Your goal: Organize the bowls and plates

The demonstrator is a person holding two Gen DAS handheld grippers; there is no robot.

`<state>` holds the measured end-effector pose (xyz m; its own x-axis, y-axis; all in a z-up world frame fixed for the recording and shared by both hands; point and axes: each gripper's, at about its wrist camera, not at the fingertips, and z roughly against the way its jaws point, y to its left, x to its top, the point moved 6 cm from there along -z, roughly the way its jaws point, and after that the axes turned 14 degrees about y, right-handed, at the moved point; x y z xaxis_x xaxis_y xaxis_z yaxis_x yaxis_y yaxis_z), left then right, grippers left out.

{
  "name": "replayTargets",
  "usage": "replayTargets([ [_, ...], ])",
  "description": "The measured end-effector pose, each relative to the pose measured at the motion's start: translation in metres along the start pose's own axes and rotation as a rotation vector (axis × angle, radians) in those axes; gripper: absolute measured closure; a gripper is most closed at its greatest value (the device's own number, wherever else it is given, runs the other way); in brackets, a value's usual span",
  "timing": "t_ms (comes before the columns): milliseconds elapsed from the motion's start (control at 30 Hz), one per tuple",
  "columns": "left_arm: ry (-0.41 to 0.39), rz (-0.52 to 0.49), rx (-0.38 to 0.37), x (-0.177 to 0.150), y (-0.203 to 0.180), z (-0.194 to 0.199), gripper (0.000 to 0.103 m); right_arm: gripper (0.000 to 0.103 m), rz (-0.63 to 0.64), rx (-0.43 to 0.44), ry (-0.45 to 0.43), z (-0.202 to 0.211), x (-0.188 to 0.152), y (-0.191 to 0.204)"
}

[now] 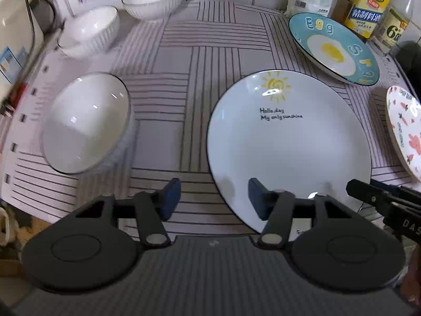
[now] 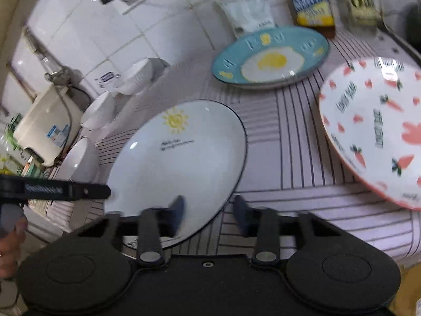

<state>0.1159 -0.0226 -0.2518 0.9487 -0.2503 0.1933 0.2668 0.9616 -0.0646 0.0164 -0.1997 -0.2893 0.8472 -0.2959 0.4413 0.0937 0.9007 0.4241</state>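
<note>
on striped mat (image 1: 184, 121), sun plate (image 1: 286, 142), both tools astride rim

Sun plate (image 1: 289, 147): white, dark rim, yellow sun, black lettering. Egg plate (image 1: 334, 47): teal, white-and-yellow fried egg. Carrot plate (image 2: 373, 126): white, pink carrots. Bowls (image 1: 89, 30): white, ribbed. Cloth (image 1: 184, 60): pale, dark stripes.

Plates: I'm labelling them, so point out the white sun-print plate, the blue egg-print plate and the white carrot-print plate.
white sun-print plate (image 1: 286, 152): left wrist view, its centre.
blue egg-print plate (image 2: 271, 60): right wrist view, the yolk.
white carrot-print plate (image 2: 373, 129): right wrist view, its centre.
</note>
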Motion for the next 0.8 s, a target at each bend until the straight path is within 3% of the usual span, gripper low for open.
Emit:
replayTargets([
  [67,0.012,-0.007,-0.015,-0.001,0.000,-0.003,0.065,0.079,-0.006,-0.019,0.000,-0.002,0.000,-0.002],
  [167,0.033,-0.015,-0.043,-0.004,0.000,-0.012,0.075,0.081,-0.015,-0.015,0.011,-0.003,0.002,-0.004],
  [433,0.027,-0.002,-0.087,0.001,-0.004,-0.025,0.073,0.082,-0.064,0.070,0.045,-0.016,0.004,-0.016],
  [800,0.015,-0.026,-0.073,-0.002,0.002,-0.014,0.074,0.080,0.055,0.080,0.054,-0.013,0.016,-0.004],
])
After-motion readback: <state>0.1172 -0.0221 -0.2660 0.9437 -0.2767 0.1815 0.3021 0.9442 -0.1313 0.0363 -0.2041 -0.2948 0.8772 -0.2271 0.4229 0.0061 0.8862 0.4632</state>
